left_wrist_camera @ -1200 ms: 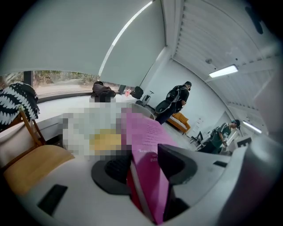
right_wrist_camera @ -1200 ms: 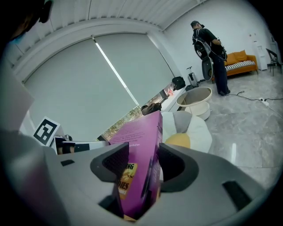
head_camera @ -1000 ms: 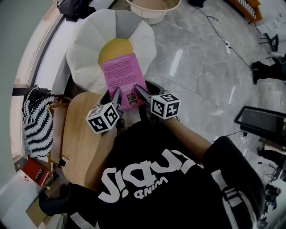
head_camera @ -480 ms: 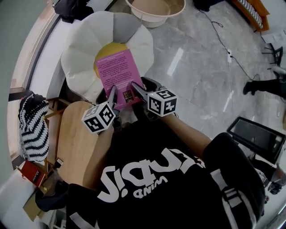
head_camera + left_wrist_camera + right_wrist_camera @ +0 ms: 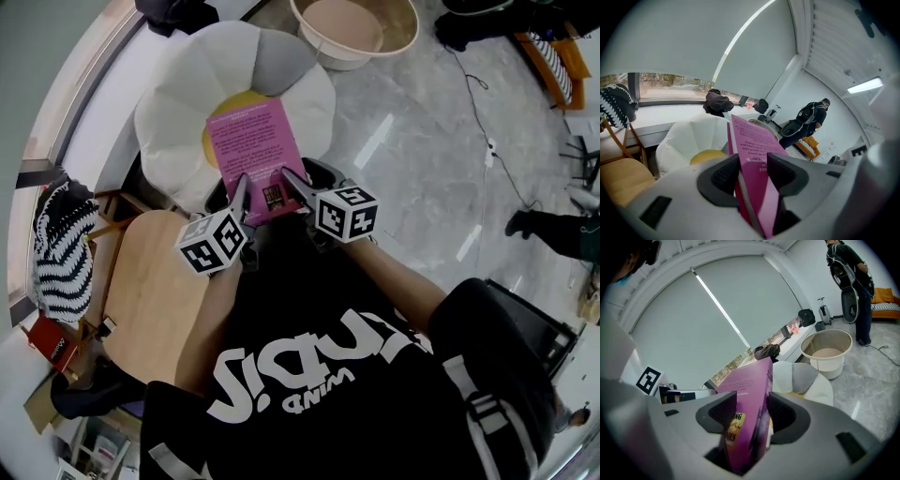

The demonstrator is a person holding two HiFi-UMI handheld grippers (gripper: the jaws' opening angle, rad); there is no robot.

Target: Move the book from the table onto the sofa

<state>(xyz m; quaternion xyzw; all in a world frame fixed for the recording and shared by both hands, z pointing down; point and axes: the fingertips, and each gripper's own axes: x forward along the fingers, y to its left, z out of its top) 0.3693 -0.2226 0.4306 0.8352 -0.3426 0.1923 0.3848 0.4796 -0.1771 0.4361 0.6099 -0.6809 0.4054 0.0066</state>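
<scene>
One book (image 5: 255,150), pink, held in the air by two grippers. The left gripper (image 5: 241,190) and right gripper (image 5: 292,184) are each clamped on its near short edge, side by side. Its long axis points away from the person, far end over the yellow centre of the one flower-shaped sofa (image 5: 178,103). One round table (image 5: 150,291) lies near-left, and open floor (image 5: 412,159) lies to the right.

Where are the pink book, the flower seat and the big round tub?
pink book (image 5: 253,145), head view, middle of its cover.
flower seat (image 5: 173,112), head view, a white petal.
round tub (image 5: 345,23), head view, its bare inside.
</scene>
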